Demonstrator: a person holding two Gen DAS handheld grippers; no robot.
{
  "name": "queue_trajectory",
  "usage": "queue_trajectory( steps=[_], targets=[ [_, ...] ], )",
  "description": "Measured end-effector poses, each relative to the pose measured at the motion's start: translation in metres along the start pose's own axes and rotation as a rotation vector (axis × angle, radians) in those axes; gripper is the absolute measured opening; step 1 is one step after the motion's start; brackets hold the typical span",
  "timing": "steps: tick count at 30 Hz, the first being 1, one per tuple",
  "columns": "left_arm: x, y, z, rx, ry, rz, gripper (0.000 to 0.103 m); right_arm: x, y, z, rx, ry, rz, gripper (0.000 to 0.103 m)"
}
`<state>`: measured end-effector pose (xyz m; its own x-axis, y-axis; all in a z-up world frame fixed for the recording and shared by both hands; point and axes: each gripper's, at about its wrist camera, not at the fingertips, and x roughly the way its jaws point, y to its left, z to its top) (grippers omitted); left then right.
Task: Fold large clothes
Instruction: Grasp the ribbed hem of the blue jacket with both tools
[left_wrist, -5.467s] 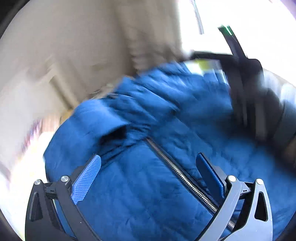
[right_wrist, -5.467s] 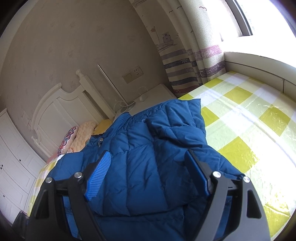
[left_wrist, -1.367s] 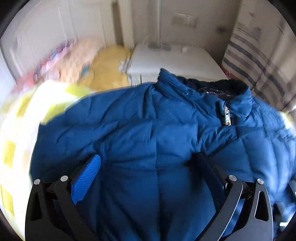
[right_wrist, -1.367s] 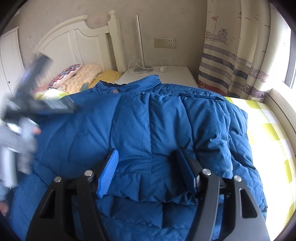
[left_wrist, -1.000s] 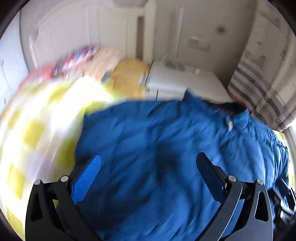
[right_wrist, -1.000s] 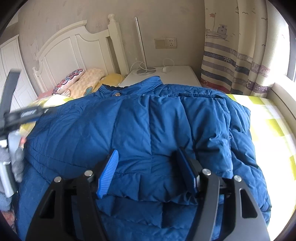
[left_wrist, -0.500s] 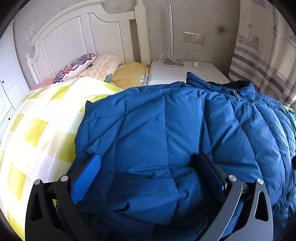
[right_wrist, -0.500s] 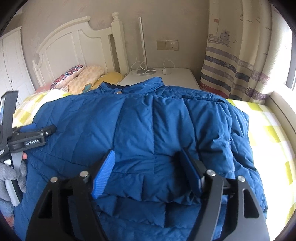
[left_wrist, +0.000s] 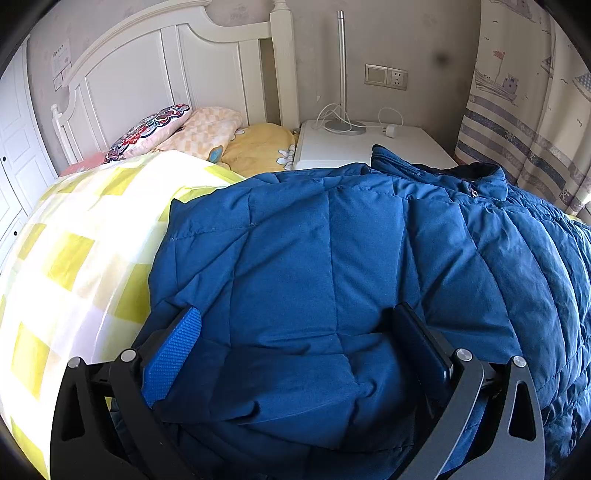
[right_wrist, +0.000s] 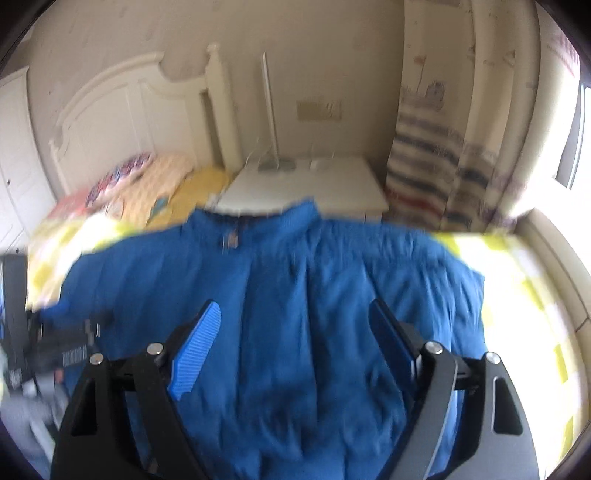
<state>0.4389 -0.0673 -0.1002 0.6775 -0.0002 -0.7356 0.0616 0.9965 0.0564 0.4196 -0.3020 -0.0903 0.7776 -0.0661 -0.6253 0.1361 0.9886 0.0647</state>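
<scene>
A large blue quilted puffer jacket (left_wrist: 332, 266) lies spread on the yellow-and-white checked bed (left_wrist: 74, 251), collar toward the nightstand. My left gripper (left_wrist: 295, 350) is open, its fingers straddling a puffed fold at the jacket's near edge. The right wrist view is blurred; the jacket (right_wrist: 295, 295) fills its middle. My right gripper (right_wrist: 295, 339) is open above the jacket, holding nothing. The left gripper's body (right_wrist: 70, 350) shows at the left edge of the right wrist view.
A white headboard (left_wrist: 166, 74) and pillows (left_wrist: 177, 129) stand at the back left. A white nightstand (left_wrist: 369, 144) with a lamp pole and cable is behind the collar. Striped curtains (left_wrist: 524, 129) hang at the right, by a window ledge (right_wrist: 554, 258).
The right gripper has pulled up and back from the jacket, blurring its view. The left gripper has settled low at the jacket's near edge and barely moved in the last half second.
</scene>
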Motion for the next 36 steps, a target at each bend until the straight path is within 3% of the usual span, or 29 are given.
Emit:
queue_trajectory(
  steps=[1, 3, 4, 6, 9, 13, 17, 20, 23, 26, 29, 31, 33, 36],
  targets=[
    [0.001, 0.000, 0.000, 0.000, 0.000, 0.000, 0.099, 0.012, 0.003, 0.004, -0.023, 0.006, -0.033, 0.086],
    [0.001, 0.000, 0.001, -0.002, 0.001, -0.003, 0.099, 0.046, 0.006, 0.000, -0.082, 0.098, -0.129, 0.089],
    [0.001, 0.000, 0.001, -0.003, 0.001, -0.005, 0.099, 0.064, 0.004, -0.009, -0.091, 0.155, -0.130, 0.094],
    [0.001, 0.000, 0.001, -0.006, 0.000, -0.009, 0.099, 0.064, 0.003, -0.009, -0.089, 0.152, -0.124, 0.094],
    [0.001, 0.000, 0.001, -0.009, -0.001, -0.011, 0.099, 0.045, 0.000, -0.010, -0.056, 0.150, -0.097, 0.092],
    [0.001, 0.000, 0.001, -0.009, 0.000, -0.010, 0.099, -0.015, -0.005, -0.038, -0.004, 0.056, -0.046, 0.093],
    [0.001, 0.000, 0.002, -0.011, 0.000, -0.011, 0.099, -0.013, -0.003, -0.071, -0.125, 0.144, -0.050, 0.095],
    [0.003, 0.000, 0.003, -0.015, 0.009, -0.011, 0.099, -0.023, -0.006, -0.062, -0.097, 0.184, -0.041, 0.095],
    [-0.011, 0.003, 0.001, 0.025, 0.069, -0.023, 0.099, -0.060, -0.007, -0.065, -0.064, 0.143, 0.025, 0.095],
    [-0.074, 0.014, -0.020, -0.027, 0.025, -0.111, 0.099, -0.091, -0.003, -0.085, -0.121, 0.128, 0.056, 0.095],
    [-0.118, 0.006, -0.063, 0.030, 0.039, -0.175, 0.099, -0.098, -0.003, -0.118, -0.183, 0.214, 0.039, 0.095],
    [-0.126, -0.004, -0.096, 0.078, 0.086, -0.175, 0.099, -0.087, -0.004, -0.146, -0.224, 0.324, 0.020, 0.096],
    [-0.122, -0.021, -0.135, 0.185, 0.175, -0.144, 0.099, -0.098, -0.007, -0.155, -0.212, 0.301, 0.026, 0.097],
    [-0.140, -0.021, -0.164, 0.223, 0.132, -0.101, 0.099, -0.130, -0.007, -0.162, -0.206, 0.269, 0.007, 0.097]
  ],
)
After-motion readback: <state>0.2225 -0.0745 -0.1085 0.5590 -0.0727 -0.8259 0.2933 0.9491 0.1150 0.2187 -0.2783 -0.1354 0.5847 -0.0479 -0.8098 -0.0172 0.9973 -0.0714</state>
